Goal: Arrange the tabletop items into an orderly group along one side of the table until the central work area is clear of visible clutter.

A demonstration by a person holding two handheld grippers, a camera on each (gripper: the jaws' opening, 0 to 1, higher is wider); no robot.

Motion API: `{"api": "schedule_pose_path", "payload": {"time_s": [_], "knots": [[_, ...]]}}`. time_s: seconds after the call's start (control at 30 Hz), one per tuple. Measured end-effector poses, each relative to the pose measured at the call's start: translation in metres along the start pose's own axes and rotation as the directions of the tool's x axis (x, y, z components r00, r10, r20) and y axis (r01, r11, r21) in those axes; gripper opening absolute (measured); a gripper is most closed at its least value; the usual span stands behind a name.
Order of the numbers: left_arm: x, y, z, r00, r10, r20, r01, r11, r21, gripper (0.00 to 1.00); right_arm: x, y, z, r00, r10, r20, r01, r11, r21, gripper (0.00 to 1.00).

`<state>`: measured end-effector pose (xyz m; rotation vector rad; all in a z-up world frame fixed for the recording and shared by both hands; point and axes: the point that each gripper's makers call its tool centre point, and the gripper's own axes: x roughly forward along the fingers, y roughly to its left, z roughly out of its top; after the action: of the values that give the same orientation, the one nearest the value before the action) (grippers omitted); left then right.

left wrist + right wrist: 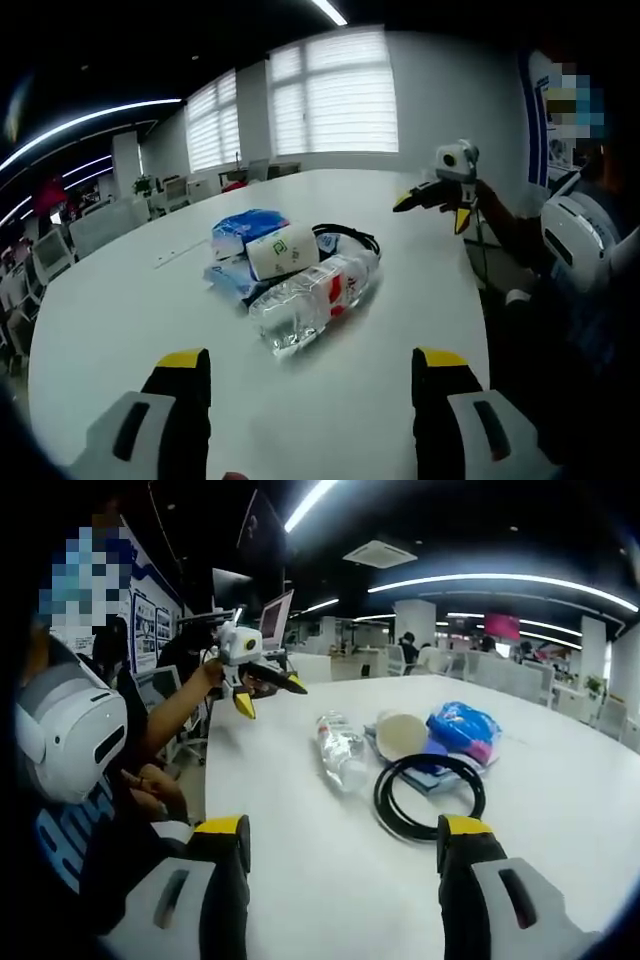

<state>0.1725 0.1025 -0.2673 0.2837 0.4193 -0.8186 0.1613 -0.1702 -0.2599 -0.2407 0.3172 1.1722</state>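
- The left gripper (310, 375) hangs low over the white tabletop (120, 320) with its yellow-tipped jaws spread wide and nothing between them. I judge it is lined up on the pile ahead, not yet reaching in.
- The right gripper (343, 845) is likewise wide open and empty, its jaws framing bare tabletop just short of the black coiled cable (428, 795). It shows in the left gripper view too, lifted above the far edge of the tabletop beyond the pile, so it looks held in waiting.
- The clear plastic water bottle with a red label (315, 295) lies on its side nearest the left gripper. It serves as the landmark for the rest.
- A white paper roll with green print (282, 250) rests just behind the bottle, touching it.
- A blue plastic packet (245, 228) lies beyond the roll, with more blue packaging under it.
- The cable lies against the bottle's far side, partly tucked behind it.
- All of these sit clumped together near the middle of the tabletop, so by my reading the grouping is done but the shift to one side is not.
- A thin pale strip (180, 253) lies apart from the bottle, toward the blinds; what it is I cannot tell.
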Motion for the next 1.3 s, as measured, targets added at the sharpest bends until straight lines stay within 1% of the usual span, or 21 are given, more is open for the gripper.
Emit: {"api": "schedule_pose_path", "payload": {"time_s": [0.37, 0.5, 0.77, 1.1, 1.3], "knots": [[0.004, 0.004, -0.001, 1.0, 0.002, 0.001, -0.002, 1.0, -0.007, 0.8, 0.002, -0.001, 0.005, 1.0, -0.001, 0.009, 0.001, 1.0, -0.005, 0.72], [0.007, 0.004, -0.002, 1.0, -0.001, -0.003, 0.001, 1.0, -0.005, 0.8, 0.005, -0.001, 0.004, 1.0, 0.003, 0.001, -0.003, 1.0, -0.013, 0.71], [0.011, 0.004, 0.001, 1.0, -0.001, 0.0, 0.001, 1.0, 0.005, 0.79, 0.01, 0.0, 0.008, 1.0, 0.016, 0.011, -0.016, 1.0, -0.016, 0.69], [0.016, 0.003, 0.0, 1.0, -0.009, -0.006, 0.009, 1.0, 0.009, 0.77, 0.017, 0.002, 0.011, 0.999, 0.03, 0.021, -0.03, 0.999, -0.012, 0.67], [0.021, 0.001, 0.003, 1.0, -0.018, -0.005, 0.018, 1.0, 0.011, 0.76, 0.021, 0.003, 0.01, 0.999, 0.039, 0.015, -0.038, 0.999, -0.011, 0.67]]}}
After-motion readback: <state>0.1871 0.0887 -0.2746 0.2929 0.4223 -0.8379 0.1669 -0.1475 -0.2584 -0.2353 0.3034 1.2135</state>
